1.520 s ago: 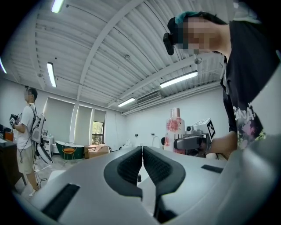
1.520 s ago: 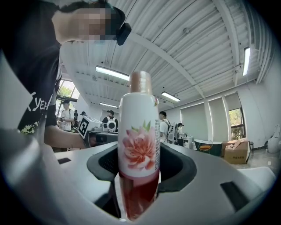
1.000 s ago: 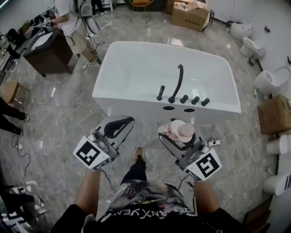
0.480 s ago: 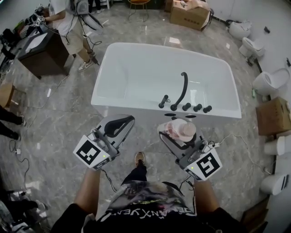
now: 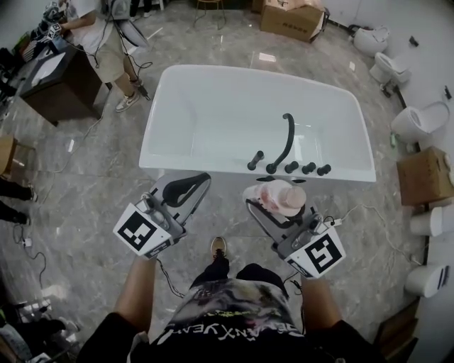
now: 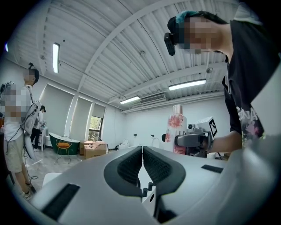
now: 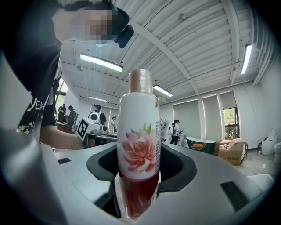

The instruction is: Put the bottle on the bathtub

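A white bottle (image 7: 139, 149) with a pink flower print and a rose-gold cap stands upright between the jaws of my right gripper (image 5: 275, 203), which is shut on it. From above the bottle (image 5: 281, 197) hangs over the floor just short of the bathtub's near rim. The white bathtub (image 5: 213, 162) lies ahead, with a black faucet (image 5: 282, 142) and several black knobs on its near ledge. My left gripper (image 5: 181, 191) is held beside the right one at the same distance from the tub, its black pads (image 6: 131, 166) pressed together with nothing in them. The bottle (image 6: 177, 128) also shows in the left gripper view.
Grey marble floor surrounds the tub. A person stands at a dark desk (image 5: 51, 81) at the far left. Cardboard boxes (image 5: 292, 20) sit at the back, another box (image 5: 425, 176) and several toilets (image 5: 418, 122) line the right wall. A cable runs on the floor (image 5: 355, 213).
Both grippers and the bottle have come closer to the bathtub's near rim. The grip on the bottle looks the same.
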